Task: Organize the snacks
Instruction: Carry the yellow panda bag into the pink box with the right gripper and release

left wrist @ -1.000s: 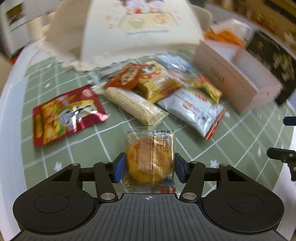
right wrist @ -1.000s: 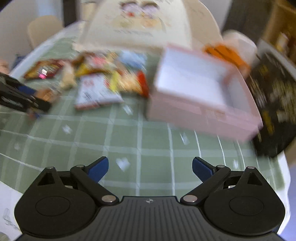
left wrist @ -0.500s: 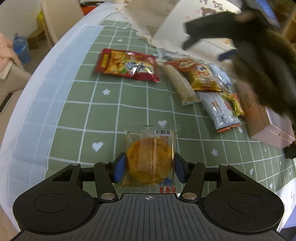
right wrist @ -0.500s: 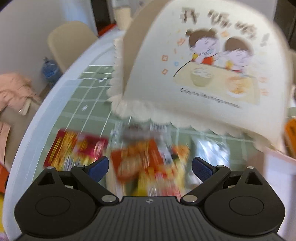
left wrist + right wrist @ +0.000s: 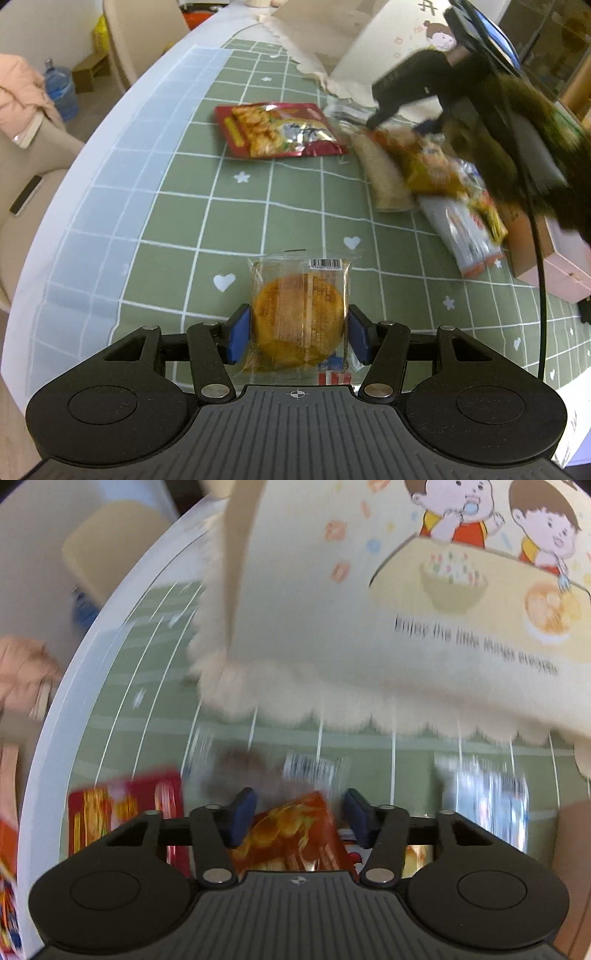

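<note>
Between left claw (image 5: 298, 334) pads, gripped wrapped cake (image 5: 300, 325), right claw (image 5: 298, 819) closing around orange packet (image 5: 295, 834)

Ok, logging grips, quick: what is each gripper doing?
Left gripper: shut on the wrapped round cake.
Right gripper: jaws just closing around an orange snack packet; grip unclear.

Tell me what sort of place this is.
Probably a home dining area: a round table under a green checked tablecloth, beige chairs around it, and a cream cartoon-printed food cover on top.

Black hand-held gripper (image 5: 298, 334), blue pads (image 5: 237, 333), silver screws, ribbed grey housing.
</note>
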The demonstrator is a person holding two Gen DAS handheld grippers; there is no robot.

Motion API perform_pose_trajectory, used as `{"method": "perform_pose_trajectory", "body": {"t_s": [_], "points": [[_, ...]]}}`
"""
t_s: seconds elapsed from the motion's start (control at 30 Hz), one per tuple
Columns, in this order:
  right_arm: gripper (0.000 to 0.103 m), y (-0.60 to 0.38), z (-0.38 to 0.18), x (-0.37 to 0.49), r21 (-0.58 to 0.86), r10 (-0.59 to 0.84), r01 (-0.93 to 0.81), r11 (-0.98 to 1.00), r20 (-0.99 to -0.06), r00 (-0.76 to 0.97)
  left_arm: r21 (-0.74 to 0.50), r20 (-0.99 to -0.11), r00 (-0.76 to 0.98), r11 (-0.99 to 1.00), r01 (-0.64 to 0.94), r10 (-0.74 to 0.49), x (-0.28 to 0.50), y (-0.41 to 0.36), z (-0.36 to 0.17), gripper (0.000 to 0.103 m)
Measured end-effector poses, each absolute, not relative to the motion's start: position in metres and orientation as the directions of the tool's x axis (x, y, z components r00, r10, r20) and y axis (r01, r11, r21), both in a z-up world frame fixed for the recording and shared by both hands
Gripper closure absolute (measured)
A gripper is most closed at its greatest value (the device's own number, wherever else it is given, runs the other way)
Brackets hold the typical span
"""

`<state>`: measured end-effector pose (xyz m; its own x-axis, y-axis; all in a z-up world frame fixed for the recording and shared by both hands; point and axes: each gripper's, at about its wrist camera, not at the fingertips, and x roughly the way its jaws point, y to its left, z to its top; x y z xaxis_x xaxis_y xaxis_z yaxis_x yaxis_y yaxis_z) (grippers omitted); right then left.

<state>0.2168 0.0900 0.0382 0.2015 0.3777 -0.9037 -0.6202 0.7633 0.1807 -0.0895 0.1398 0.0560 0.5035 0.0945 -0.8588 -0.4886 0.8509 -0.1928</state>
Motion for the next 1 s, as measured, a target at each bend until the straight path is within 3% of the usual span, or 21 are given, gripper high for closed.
{"method": "perform_pose_trajectory", "body": {"t_s": [0.3,0.4,0.57,0.63,1.0], "points": [[0.054,0.035,0.043,0.142,0.259,0.430,-0.713,0.651,-0.900,0.066,-0.198,-0.862,0.502,0.862,-0.467,0.074,-0.079,0.140,0.055,0.043],[0.043,0.027,0.048,0.118,0.197,0.419,-0.770,0.607,-0.902,0.100,-0.197,-0.865,0.496,0.860,-0.471,0.074,-0.082,0.142,0.053,0.043],[0.042,0.012,0.070,0.073,0.049,0.436,-0.814,0.579,-0.862,0.258,-0.212,-0.873,0.482,0.838,-0.503,0.068,-0.101,0.151,0.047,0.043],[0.035,0.002,0.077,0.053,0.046,0.477,-0.823,0.566,-0.833,0.282,-0.227,-0.871,0.487,0.826,-0.515,0.065,-0.111,0.155,0.048,0.043],[0.033,-0.049,0.073,-0.001,-0.065,0.469,-0.808,0.585,-0.786,0.403,-0.257,-0.874,0.485,0.827,-0.500,0.022,-0.133,0.157,0.047,0.043]]}}
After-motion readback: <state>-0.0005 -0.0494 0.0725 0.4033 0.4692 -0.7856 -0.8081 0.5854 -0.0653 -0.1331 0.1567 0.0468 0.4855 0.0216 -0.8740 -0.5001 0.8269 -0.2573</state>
